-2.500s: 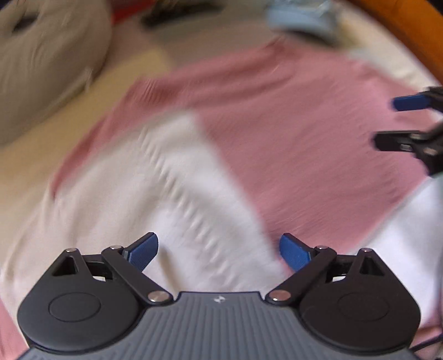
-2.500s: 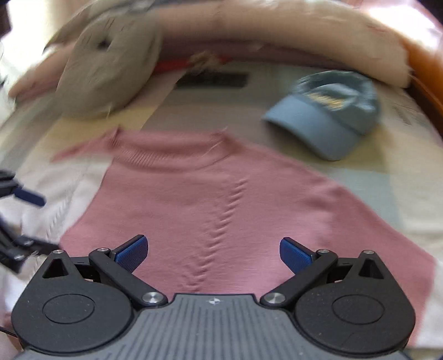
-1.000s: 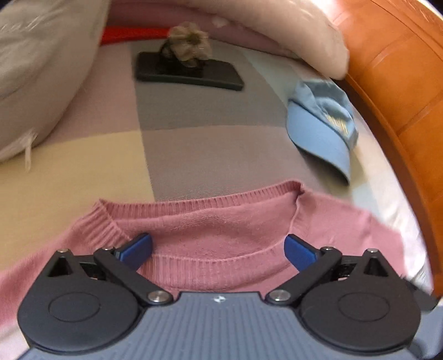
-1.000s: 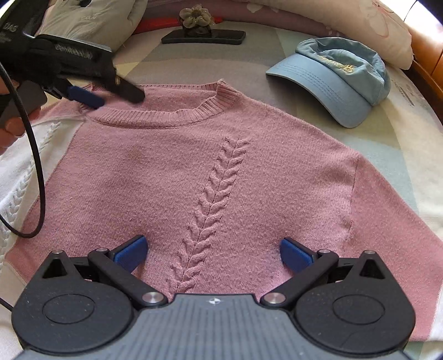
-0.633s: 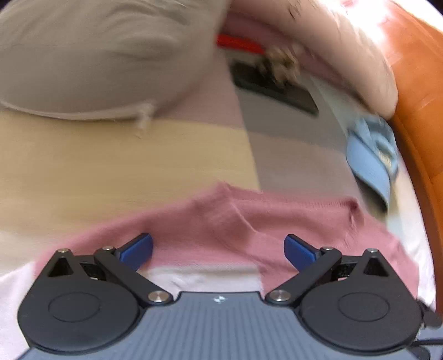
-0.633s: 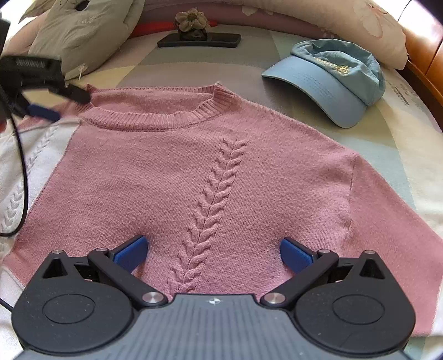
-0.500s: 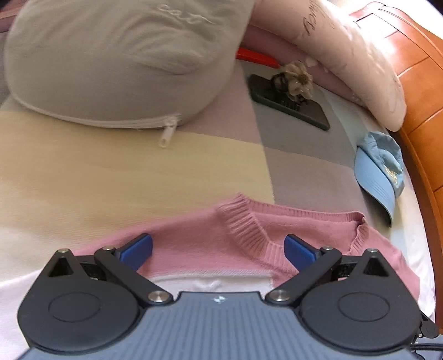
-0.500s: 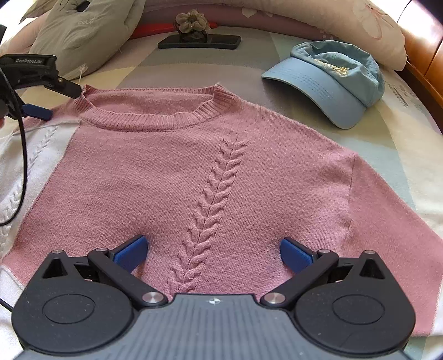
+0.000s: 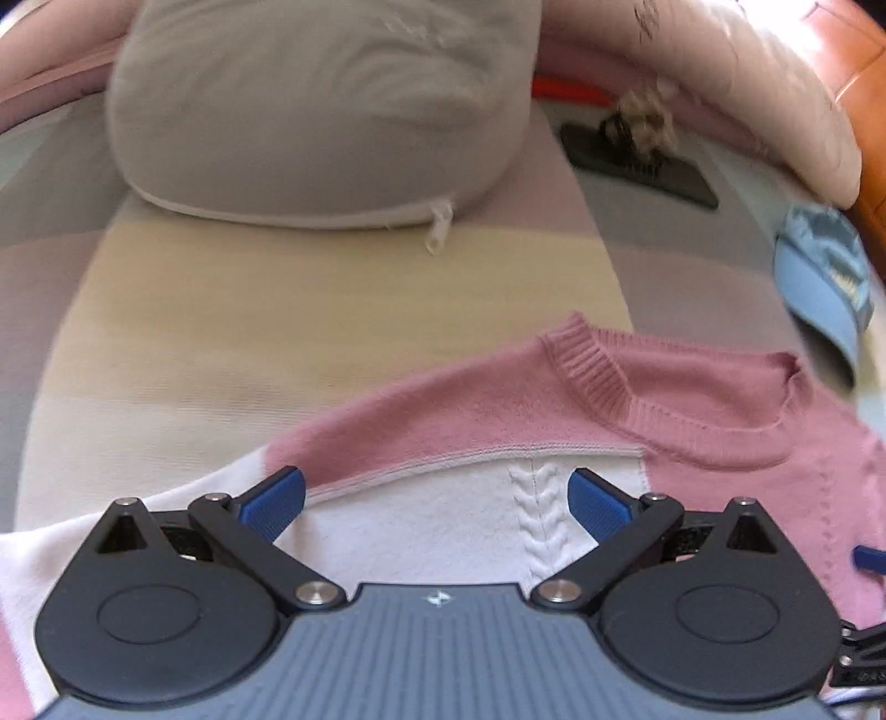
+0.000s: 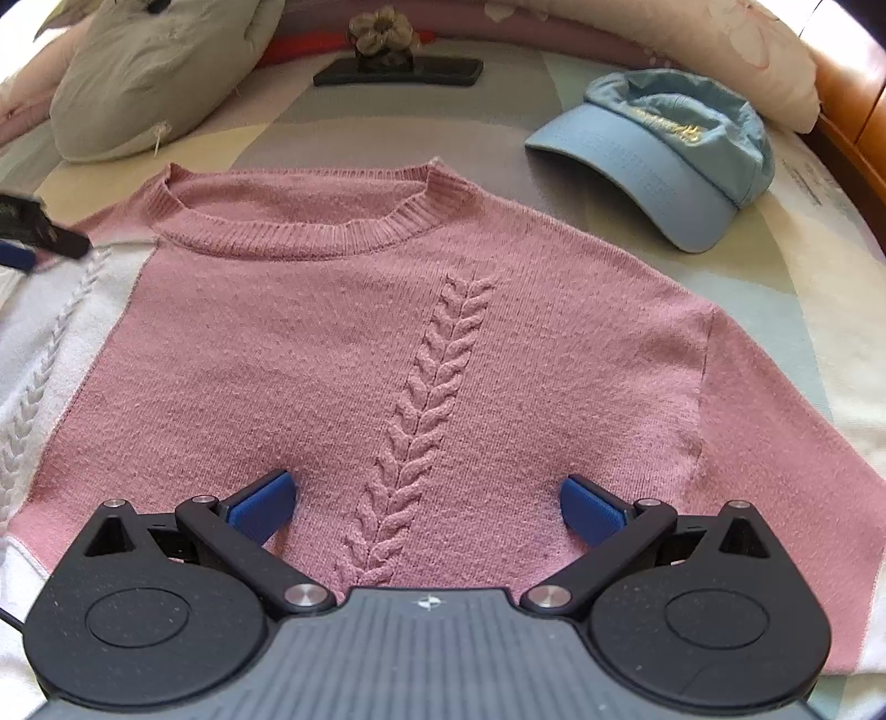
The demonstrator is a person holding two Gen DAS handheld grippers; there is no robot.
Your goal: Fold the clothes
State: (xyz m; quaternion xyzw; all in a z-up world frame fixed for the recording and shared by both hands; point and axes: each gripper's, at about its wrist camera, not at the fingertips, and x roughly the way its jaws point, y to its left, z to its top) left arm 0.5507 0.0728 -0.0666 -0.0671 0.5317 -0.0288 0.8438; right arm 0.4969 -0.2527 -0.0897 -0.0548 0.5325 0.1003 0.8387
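Observation:
A pink and white knitted sweater [image 10: 354,332] lies flat on the bed, neckline away from me, with a cable braid down its pink front. My right gripper [image 10: 426,507] hovers open over the lower front, straddling the braid. In the left wrist view the sweater [image 9: 692,399] shows its collar and a white panel below the pink shoulder. There my left gripper [image 9: 437,498] stands open just above the white panel with nothing between its fingers. A tip of the left gripper [image 10: 33,235] shows at the left edge of the right wrist view, over the shoulder.
A light blue cap [image 10: 664,160] lies beside the sweater's far right shoulder. A grey pillow [image 10: 144,83] sits at the back left, a dark phone with a flower ornament [image 10: 396,66] behind the collar, and long pillows [image 10: 692,39] line the wooden headboard [image 9: 864,83].
My left gripper has drawn back and shifted left, so the white panel now lies between its fingers. The right gripper has stayed in place over the braid.

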